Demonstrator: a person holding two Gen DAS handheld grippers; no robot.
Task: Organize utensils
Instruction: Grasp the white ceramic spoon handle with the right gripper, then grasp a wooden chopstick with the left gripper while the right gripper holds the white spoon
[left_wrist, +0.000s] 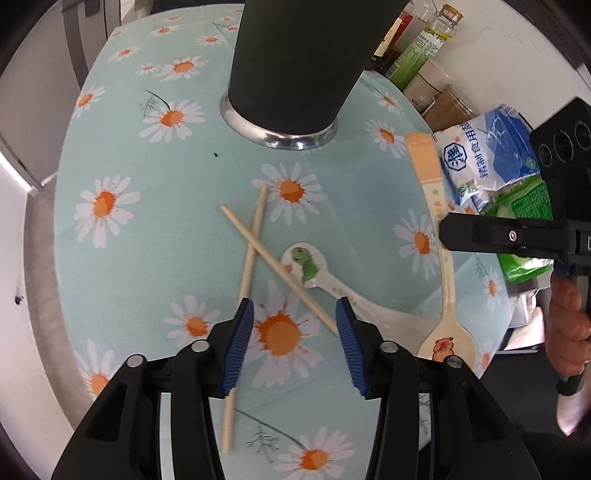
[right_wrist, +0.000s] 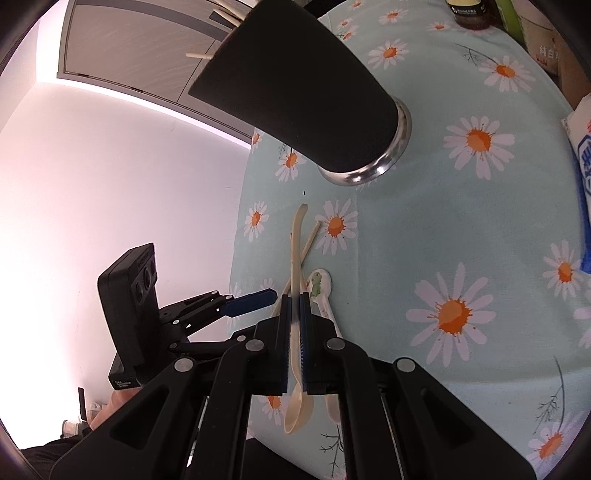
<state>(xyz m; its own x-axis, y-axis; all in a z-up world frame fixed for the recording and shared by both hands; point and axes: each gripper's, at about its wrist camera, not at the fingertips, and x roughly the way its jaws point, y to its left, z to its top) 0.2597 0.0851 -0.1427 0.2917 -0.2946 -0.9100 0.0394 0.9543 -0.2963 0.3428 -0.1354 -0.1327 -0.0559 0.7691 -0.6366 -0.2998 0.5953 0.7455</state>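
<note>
Left wrist view: hovered with the left gripper (left_wrist: 294, 325) partly open above the crossed chopsticks (left_wrist: 255, 236) on the daisy cloth (left_wrist: 110, 155), pads pressing nothing, probably to straddle one stick. Lay just beside them: the dinosaur spoon (left_wrist: 306, 266). Stood further back: the black holder (left_wrist: 295, 66), likely the place for all utensils.

Right wrist view: closed narrowly with the right gripper (right_wrist: 294, 306) on the handle of the cream spoon (right_wrist: 297, 236), bowl hanging toward the camera, handle aimed at the holder. Already inside the holder: some chopsticks (right_wrist: 221, 14).
</note>
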